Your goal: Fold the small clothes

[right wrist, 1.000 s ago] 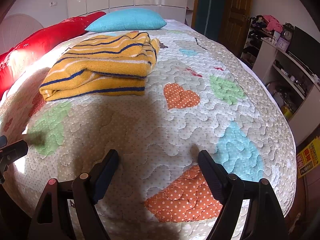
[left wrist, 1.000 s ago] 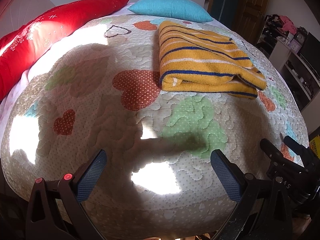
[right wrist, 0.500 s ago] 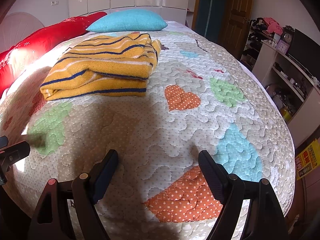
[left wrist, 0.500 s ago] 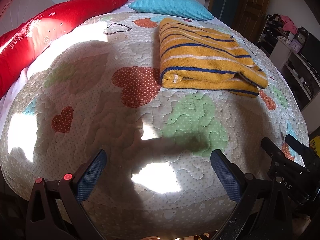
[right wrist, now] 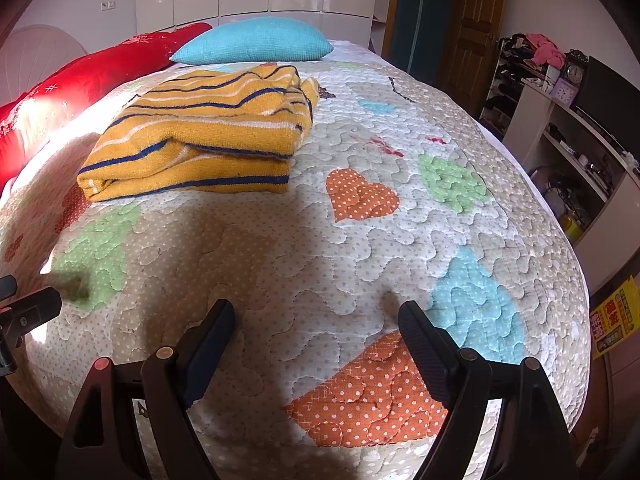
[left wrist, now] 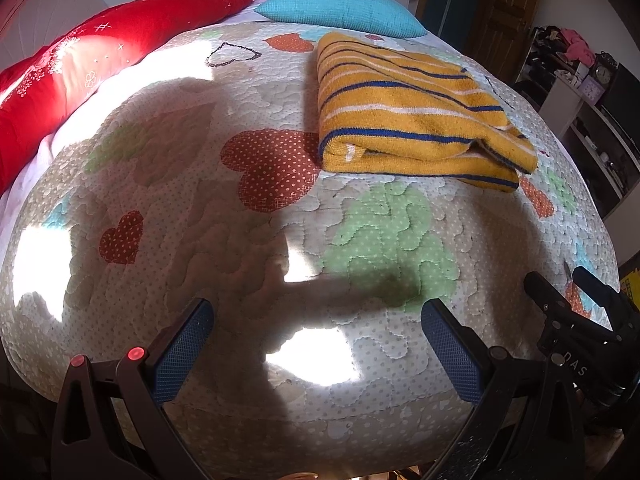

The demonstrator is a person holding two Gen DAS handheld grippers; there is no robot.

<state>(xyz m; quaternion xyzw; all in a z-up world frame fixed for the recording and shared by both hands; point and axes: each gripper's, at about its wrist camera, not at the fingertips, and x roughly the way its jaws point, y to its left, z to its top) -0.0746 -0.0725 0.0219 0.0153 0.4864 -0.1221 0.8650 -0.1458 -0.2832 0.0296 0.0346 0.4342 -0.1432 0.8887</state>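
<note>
A yellow garment with blue and white stripes (left wrist: 408, 120) lies folded in a thick rectangle on the quilted bed; it also shows in the right wrist view (right wrist: 204, 136). My left gripper (left wrist: 316, 316) is open and empty, over the near edge of the bed, well short of the garment. My right gripper (right wrist: 316, 320) is open and empty, over the near edge, with the garment far ahead to its left. The right gripper's fingers (left wrist: 560, 304) show at the right edge of the left wrist view.
The quilt (right wrist: 360, 240) has heart patches. A red bolster (left wrist: 80, 64) runs along the left side and a turquoise pillow (right wrist: 256, 40) lies at the head. Shelves with clutter (right wrist: 568, 128) stand right of the bed, a wooden door (right wrist: 468, 16) behind.
Both grippers have drifted slightly, so the folded garment sits a little lower and nearer in both views. Both stay open and empty. The garment has not moved.
</note>
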